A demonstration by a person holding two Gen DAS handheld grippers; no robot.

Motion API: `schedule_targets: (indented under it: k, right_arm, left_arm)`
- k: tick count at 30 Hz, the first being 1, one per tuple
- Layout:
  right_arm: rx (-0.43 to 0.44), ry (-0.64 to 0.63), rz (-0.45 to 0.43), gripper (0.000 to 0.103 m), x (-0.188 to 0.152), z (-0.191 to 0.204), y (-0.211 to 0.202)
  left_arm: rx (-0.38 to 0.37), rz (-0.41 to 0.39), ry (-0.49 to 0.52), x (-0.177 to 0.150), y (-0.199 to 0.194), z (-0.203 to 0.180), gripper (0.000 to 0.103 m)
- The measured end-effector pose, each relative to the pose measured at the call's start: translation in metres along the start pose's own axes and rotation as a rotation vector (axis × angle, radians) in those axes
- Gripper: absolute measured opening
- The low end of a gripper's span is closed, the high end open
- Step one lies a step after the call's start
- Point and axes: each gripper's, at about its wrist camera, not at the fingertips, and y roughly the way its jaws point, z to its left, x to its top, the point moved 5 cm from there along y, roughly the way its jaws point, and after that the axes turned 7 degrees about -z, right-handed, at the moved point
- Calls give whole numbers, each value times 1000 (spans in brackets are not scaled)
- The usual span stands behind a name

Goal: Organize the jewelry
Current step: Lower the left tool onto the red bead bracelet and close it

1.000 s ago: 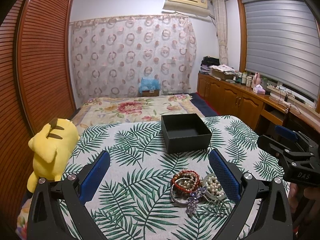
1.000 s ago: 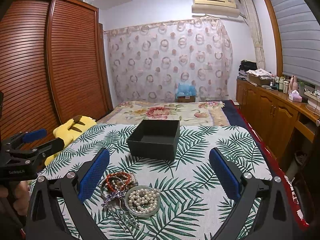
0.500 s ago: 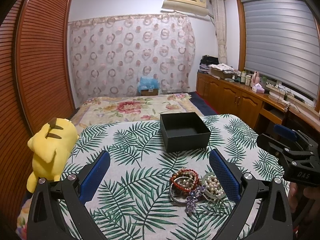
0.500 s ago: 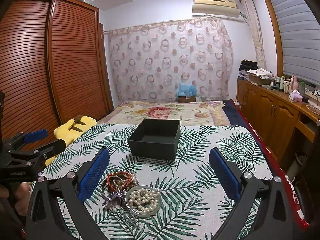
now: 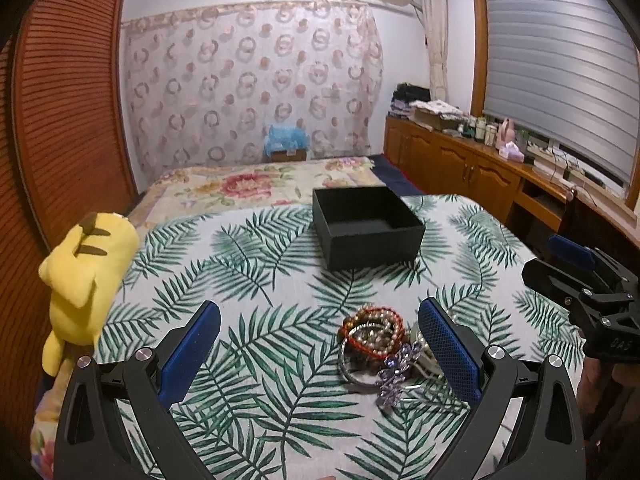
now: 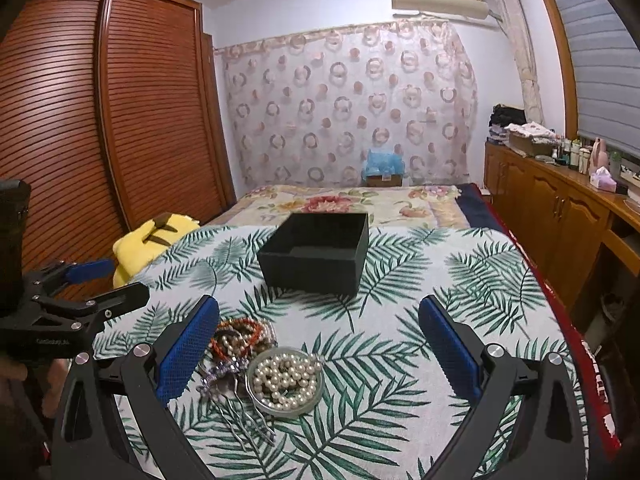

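left wrist view shows your leaf-print cloth (image 5: pixel 248 272) carrying the open black box (image 5: pixel 366 232), then the jewelry pile (image 5: pixel 376 344) nearer you; your left gripper (image 5: pixel 320 354) and right gripper (image 6: pixel 320 354) both gape, empty.

Both wrist cameras sit low over the palm-leaf printed cloth (image 5: pixel 260 280), facing the far curtained wall side by side, and share the open black square box (image 5: pixel 366 232) (image 6: pixel 316 254) and nearby heaped bead jewelry (image 5: pixel 374 328) (image 6: pixel 240 334).

One black box (image 6: pixel 316 254), one pearl dish (image 6: pixel 285 376) — one yellow plush (image 5: pixel 86 266).
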Motion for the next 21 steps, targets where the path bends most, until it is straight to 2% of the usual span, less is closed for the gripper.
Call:
schedule_targets:
  k: [5, 12, 19, 21]
  right_arm:
    - [16, 4, 32, 100, -17, -4, 10]
    - [29, 9, 100, 89, -43, -12, 24]
    - [63, -9, 172, 88, -59, -10, 33]
    - [71, -25, 192, 87, -64, -6, 35]
  left_arm:
    - [-28, 45, -9, -16, 16, 7, 96]
    - [-51, 100, -8, -31, 33, 10, 96]
    - [-118, 150, -24, -40, 49, 6, 96]
    - [-108, 171, -4, -43, 56, 4, 95]
